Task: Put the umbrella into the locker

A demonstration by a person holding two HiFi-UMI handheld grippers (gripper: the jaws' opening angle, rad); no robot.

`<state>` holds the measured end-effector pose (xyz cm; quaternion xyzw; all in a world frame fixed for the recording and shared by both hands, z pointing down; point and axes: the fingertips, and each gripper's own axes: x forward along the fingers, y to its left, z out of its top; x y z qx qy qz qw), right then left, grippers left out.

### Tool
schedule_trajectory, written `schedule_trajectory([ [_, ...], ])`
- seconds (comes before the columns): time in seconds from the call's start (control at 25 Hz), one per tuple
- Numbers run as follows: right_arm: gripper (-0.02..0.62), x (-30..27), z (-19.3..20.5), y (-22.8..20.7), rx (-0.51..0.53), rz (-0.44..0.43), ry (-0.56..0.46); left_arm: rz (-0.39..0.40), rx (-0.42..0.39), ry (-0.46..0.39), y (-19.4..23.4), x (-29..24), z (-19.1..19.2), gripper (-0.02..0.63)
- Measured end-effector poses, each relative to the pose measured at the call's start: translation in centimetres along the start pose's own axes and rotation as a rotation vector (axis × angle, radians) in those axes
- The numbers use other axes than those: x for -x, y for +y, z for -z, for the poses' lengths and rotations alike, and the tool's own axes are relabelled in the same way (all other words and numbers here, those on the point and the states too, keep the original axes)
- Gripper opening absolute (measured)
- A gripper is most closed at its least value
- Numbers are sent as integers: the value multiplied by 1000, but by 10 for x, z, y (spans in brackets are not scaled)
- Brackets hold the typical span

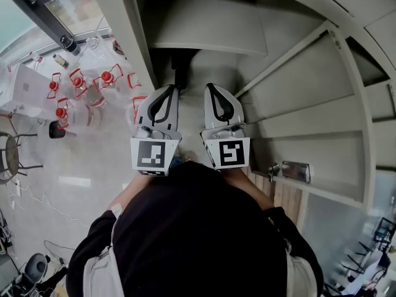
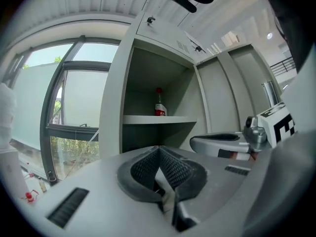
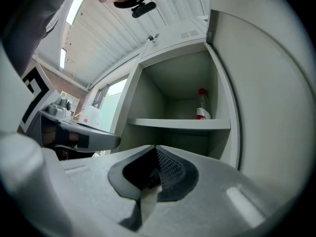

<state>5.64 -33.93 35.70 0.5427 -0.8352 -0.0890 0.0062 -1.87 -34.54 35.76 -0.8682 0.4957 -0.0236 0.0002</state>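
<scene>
Grey metal locker [image 1: 120, 30] stands open, with the person right in front of it. One shelf [image 2: 158, 119] splits the open bay into an upper and a lower compartment. Left tool [image 1: 172, 88] and right tool [image 1: 210, 86] are side by side, level, aimed into the bay. Both have their jaws together with nothing between them. A dark slim shape [image 1: 180, 73] stands upright in the lower compartment just under the shelf. It could be the umbrella, but it's too dark to confirm. A small bottle with a red label [image 2: 159, 107] sits on the shelf at the back.
</scene>
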Motion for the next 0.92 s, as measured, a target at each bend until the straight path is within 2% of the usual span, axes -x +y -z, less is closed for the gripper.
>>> schedule_trajectory([
  [0.64, 3, 3, 1, -1, -27, -9, 12, 6, 10, -17, -9, 1, 2, 8],
  [0.92, 3, -4, 2, 1, -43, -22, 10, 28, 10, 20, -12, -1, 4, 7],
])
